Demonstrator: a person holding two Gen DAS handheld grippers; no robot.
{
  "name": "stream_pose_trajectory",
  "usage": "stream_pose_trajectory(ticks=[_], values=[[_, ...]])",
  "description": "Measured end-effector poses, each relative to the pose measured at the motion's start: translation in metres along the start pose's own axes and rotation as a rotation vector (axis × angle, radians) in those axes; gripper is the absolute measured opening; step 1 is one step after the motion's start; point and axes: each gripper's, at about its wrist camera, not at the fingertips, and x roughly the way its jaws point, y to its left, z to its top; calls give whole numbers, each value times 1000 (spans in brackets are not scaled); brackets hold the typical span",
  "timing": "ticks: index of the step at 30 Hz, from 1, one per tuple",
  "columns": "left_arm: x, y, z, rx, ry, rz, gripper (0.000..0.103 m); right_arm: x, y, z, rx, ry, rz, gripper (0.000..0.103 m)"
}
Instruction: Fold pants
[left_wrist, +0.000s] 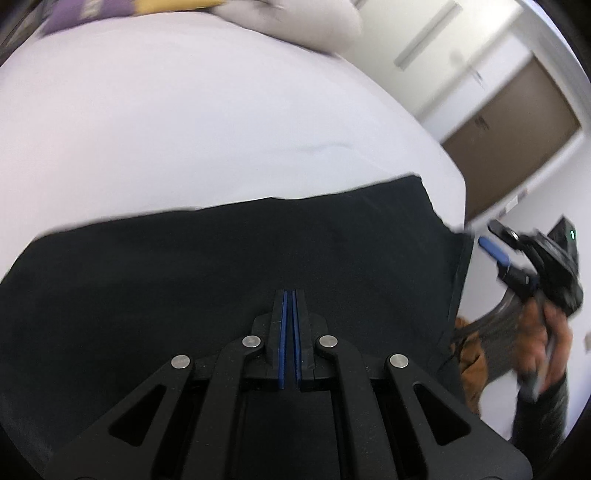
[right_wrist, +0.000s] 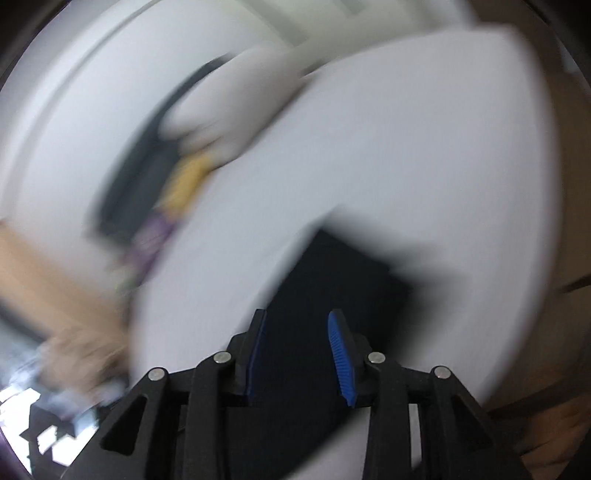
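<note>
Left wrist view: the left gripper has its blue pads pressed nearly together, with only a sliver of gap. Whether any cloth is pinched between them cannot be told, since the tips sit directly over the black pants. The pants lie flat on the white bed sheet as a broad rectangle with straight edges — apparently already folded at least once. The right gripper shows at the right edge of this view, held off the corner of the pants, in the person's right hand. Pillows and purple and yellow items lie at the far end of the bed.

Right wrist view: heavily motion-blurred. The right gripper is spread wide and holds nothing. The pants appear beneath and ahead of it on the sheet.

Judgement: the fold is partway done — the garment looks compact but still wide, so a further fold probably remains.
</note>
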Motion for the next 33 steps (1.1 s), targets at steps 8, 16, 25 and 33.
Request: stream_pose_trajectory(ticks=[8,16,25,33], values=[[-25,58,-39,-173,15,51,2,113,50,-105,-73,490,200,19],[-55,91,-57,-216,-26,107,2,99,-58,-26,119,260,93,0],[-120,152,-104,-343,-121,133,2,-16,-145,81,186,-130,-235,25],[-125,116,-89,-280,-159,73,2,-86,-130,-6,174,-109,-28,59]])
